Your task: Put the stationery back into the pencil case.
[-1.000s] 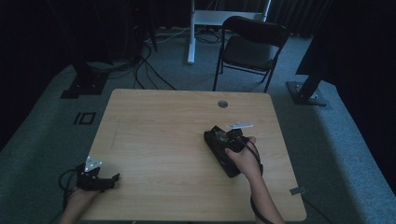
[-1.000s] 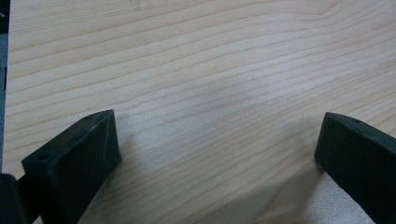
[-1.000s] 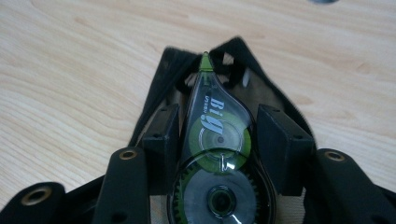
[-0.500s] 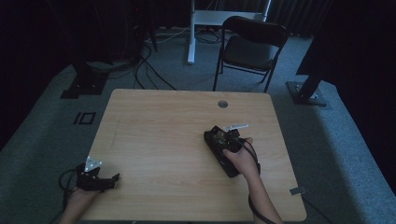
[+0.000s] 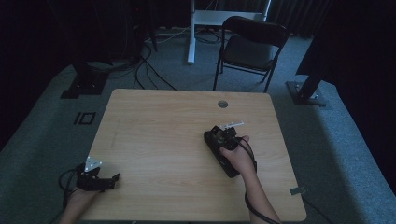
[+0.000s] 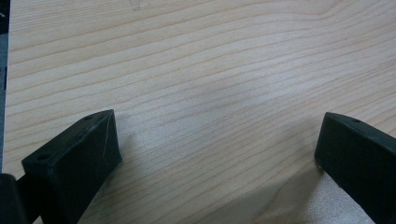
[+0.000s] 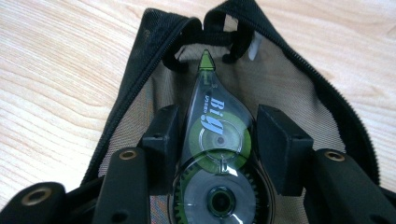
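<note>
A clear and green correction tape dispenser sits between the pads of my right gripper, which is shut on it. Its green tip points into the open mouth of a black mesh pouch lying on the wooden table. In the high view the right gripper is over the pouch at the table's right middle. My left gripper rests near the front left corner. In its own view the left gripper stands open over bare wood.
A round cable hole sits near the table's far edge. Behind the table stand a black folding chair and a white desk leg. Cables lie on the grey carpet at far left.
</note>
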Demonstrator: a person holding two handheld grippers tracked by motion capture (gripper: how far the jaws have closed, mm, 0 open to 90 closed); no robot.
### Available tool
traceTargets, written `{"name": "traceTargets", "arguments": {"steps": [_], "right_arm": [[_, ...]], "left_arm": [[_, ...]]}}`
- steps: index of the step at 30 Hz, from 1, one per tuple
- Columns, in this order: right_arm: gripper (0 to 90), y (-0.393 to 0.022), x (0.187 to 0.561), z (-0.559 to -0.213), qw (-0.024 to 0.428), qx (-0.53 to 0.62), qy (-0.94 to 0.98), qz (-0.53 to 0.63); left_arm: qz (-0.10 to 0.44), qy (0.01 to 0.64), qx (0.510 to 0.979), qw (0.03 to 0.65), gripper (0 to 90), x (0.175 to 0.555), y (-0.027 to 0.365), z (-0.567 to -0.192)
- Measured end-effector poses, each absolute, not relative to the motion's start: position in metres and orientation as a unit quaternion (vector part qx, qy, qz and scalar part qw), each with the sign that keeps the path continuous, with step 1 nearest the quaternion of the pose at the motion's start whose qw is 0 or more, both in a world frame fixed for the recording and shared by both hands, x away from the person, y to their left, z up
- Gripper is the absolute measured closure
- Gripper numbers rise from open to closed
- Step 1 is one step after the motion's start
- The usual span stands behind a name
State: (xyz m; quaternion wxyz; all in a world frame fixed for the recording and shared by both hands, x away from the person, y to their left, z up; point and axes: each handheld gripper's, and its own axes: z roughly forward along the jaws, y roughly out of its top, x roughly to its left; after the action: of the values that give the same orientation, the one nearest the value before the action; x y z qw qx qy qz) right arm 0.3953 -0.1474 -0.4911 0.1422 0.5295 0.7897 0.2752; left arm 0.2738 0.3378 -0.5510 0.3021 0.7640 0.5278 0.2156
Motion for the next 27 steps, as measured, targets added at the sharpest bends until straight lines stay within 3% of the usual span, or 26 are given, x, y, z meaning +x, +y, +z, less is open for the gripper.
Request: {"name": "traceTargets", "arguments": {"steps": [27], "right_arm": [[50.0, -0.1509, 0.404, -0.4965, 0.121, 0.55, 0.79, 0.241]], "left_arm": [[0.216, 0.528, 0.764, 0.302, 0.1, 0.2737, 0.3377, -0.551]]}}
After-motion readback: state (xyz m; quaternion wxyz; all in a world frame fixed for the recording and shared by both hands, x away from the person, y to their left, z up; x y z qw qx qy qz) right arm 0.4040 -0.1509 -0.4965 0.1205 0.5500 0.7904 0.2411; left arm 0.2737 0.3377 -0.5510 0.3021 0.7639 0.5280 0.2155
